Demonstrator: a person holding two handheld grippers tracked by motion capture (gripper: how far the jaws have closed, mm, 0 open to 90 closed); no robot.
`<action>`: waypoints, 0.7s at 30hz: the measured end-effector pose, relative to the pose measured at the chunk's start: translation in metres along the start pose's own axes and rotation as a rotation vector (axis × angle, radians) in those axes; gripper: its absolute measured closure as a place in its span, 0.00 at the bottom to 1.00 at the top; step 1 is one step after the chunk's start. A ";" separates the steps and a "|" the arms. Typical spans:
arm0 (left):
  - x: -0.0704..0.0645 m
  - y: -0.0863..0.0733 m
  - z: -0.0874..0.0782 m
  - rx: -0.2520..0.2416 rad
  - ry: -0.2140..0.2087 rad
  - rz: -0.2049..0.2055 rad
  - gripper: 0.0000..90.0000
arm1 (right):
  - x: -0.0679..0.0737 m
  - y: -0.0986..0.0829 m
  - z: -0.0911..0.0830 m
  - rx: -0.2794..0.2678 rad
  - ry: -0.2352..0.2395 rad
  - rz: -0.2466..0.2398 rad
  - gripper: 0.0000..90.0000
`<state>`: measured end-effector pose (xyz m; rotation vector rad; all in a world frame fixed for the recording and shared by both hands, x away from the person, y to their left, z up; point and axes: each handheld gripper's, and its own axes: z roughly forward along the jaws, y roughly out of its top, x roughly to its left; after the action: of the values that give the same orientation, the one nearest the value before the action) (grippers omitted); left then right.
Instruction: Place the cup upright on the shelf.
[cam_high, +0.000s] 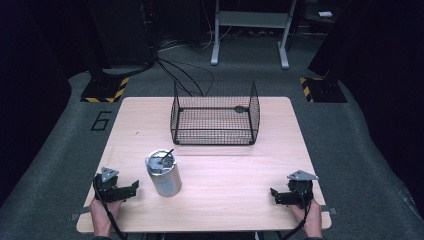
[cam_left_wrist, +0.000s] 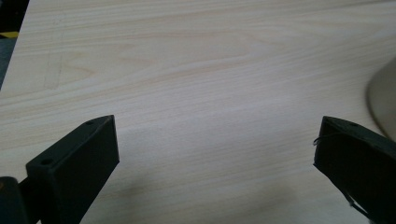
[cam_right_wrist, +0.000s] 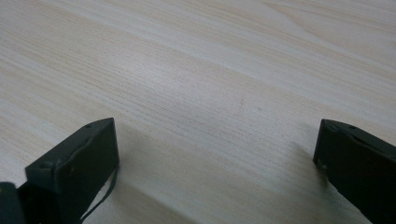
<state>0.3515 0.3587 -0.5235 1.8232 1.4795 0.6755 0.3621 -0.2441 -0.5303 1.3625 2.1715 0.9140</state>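
Note:
A silver metal can (cam_high: 163, 172) with a dark utensil sticking out of its top stands on the wooden table (cam_high: 210, 170), left of centre. Its curved edge, the can (cam_left_wrist: 383, 100), shows at the right of the left gripper view. My left gripper (cam_high: 131, 188) rests near the table's front left, just left of the can, open with bare wood between its jaws. My right gripper (cam_high: 274, 194) rests at the front right, open too, nothing between its jaws. In the gripper views the left gripper (cam_left_wrist: 217, 140) and the right gripper (cam_right_wrist: 217, 140) each show two wide-apart jaws.
A black wire basket (cam_high: 215, 117) with an open top stands at the back middle of the table, with a small dark object in its far right corner. Beyond the table are cables, a metal stand and black bases with yellow-striped edges on the floor.

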 end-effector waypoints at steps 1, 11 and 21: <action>-0.001 0.000 -0.003 -0.004 -0.012 -0.003 0.00 | 0.000 0.000 0.000 0.002 0.000 0.000 0.00; -0.012 0.004 -0.032 -0.050 -0.098 0.013 0.00 | 0.000 0.002 0.002 -0.005 0.017 -0.016 0.00; -0.027 0.014 -0.060 -0.144 -0.187 0.013 0.00 | 0.000 0.002 0.003 -0.006 0.025 -0.026 0.00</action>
<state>0.3090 0.3414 -0.4735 1.7366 1.2661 0.5852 0.3651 -0.2425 -0.5305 1.3235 2.1980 0.9326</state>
